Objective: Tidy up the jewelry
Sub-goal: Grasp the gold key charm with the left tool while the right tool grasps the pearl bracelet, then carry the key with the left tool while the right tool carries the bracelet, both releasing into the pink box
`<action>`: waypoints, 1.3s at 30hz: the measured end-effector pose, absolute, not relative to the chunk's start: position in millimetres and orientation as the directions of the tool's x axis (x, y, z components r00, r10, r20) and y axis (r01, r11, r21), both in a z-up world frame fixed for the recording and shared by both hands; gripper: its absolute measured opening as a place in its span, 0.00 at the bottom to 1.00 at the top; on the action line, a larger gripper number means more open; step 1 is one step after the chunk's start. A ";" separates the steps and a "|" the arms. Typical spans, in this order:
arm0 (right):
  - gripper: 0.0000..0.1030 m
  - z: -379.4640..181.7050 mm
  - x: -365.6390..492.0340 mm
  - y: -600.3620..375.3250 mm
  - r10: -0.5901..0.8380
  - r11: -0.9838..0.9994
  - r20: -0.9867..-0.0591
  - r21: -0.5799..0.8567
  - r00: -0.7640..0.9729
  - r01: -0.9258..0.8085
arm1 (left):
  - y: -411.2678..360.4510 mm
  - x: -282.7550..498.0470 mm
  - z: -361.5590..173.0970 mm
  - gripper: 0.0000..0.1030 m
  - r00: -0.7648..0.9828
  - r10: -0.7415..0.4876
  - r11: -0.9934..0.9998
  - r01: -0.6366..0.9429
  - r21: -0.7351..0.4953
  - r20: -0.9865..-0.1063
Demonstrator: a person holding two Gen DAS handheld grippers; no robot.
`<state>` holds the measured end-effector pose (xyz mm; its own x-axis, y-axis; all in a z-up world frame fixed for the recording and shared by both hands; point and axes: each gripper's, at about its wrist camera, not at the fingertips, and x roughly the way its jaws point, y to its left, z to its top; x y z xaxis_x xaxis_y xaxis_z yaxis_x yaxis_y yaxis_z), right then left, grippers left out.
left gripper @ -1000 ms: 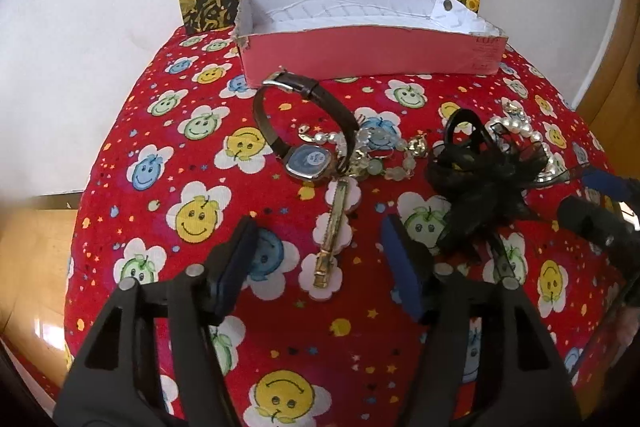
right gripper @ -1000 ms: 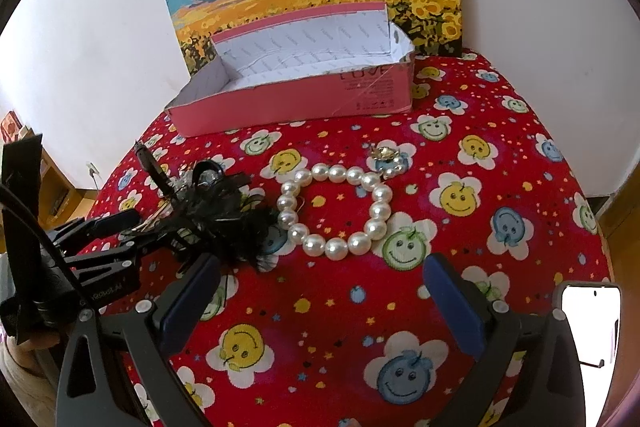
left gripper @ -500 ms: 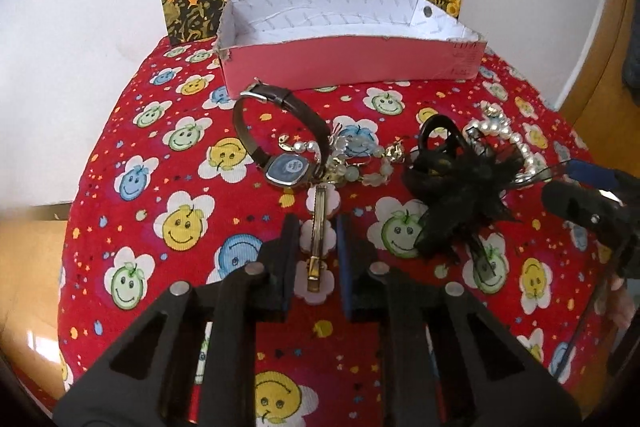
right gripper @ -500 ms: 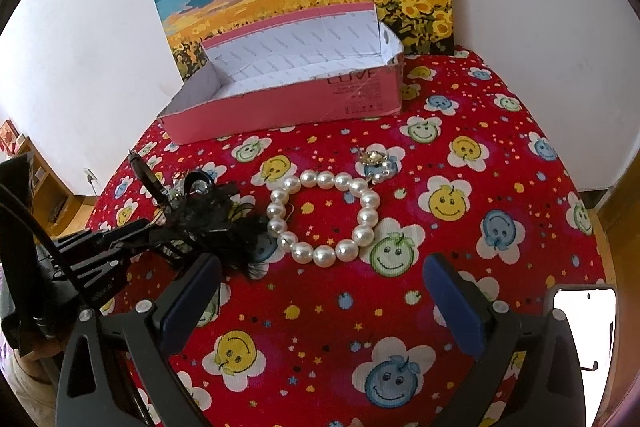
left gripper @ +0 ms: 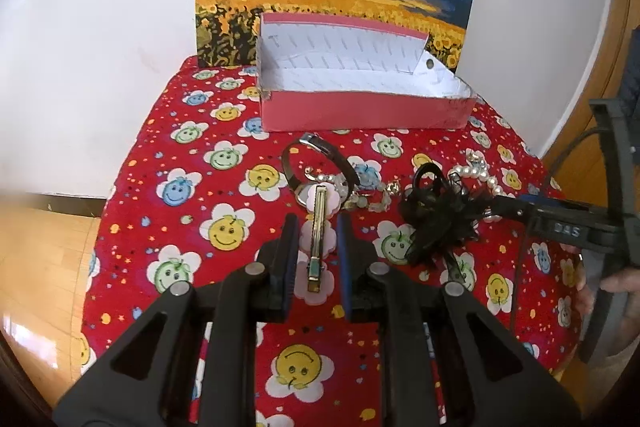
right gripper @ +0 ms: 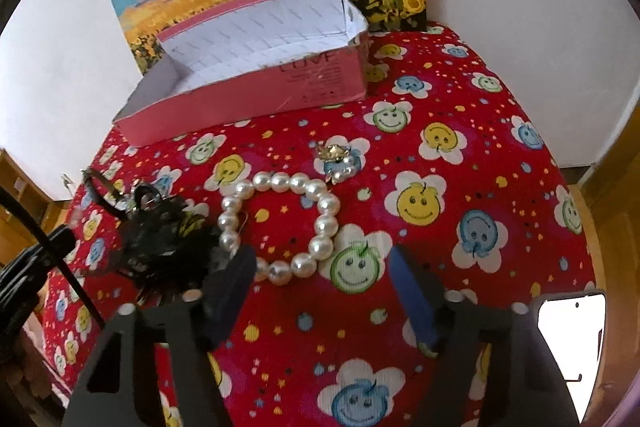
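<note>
Jewelry lies spread over the red smiley-face cloth (left gripper: pixel 168 227), all of it outside the pink box (left gripper: pixel 360 107), which sits in the upper middle of both views with only its white lining showing. Judging by that, sorting has barely begun. The left gripper (left gripper: pixel 318 239) is clamped on a gold hair clip with pink flowers (left gripper: pixel 318 227), low in the frame centre; the clip looks lifted clear of the cloth, though I cannot be sure. Just above it sit a brown-strapped watch (left gripper: pixel 320 159) and a tangle of small pale beads (left gripper: pixel 368 197) too blurred to sort out. The right gripper (right gripper: pixel 320 287) hangs spread wide over the near edge of a pearl bracelet (right gripper: pixel 280 223), holding nothing. A black lace bow (right gripper: pixel 164 247) covers what lies under it at centre left, and a small gold brooch (right gripper: pixel 334 153) is hard to read.
</note>
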<state>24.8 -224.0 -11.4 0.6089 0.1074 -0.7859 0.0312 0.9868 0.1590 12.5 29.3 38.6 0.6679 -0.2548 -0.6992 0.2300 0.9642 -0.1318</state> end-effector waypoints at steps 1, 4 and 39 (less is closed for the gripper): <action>0.59 -11.2 27.0 -223.4 0.104 0.987 -0.788 0.158 0.607 0.037 | 30.3 12.1 39.1 0.10 0.669 -0.256 0.964 0.230 -0.133 -0.698; 0.47 -12.0 32.9 -221.4 0.082 0.989 -0.799 0.138 0.596 0.048 | 32.1 12.4 41.2 0.10 0.665 -0.266 0.962 0.230 -0.147 -0.698; 0.14 68.9 11.0 -194.3 0.097 0.989 -0.668 -0.021 0.738 -0.149 | 20.8 27.8 107.3 0.10 0.727 -0.265 0.962 0.246 -0.121 -0.634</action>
<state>11.0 -194.3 68.9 0.7377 0.0968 -0.6682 -0.1492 0.9886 -0.0215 27.8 20.8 107.3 0.7265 -0.2655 -0.6338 0.2460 0.9617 -0.1208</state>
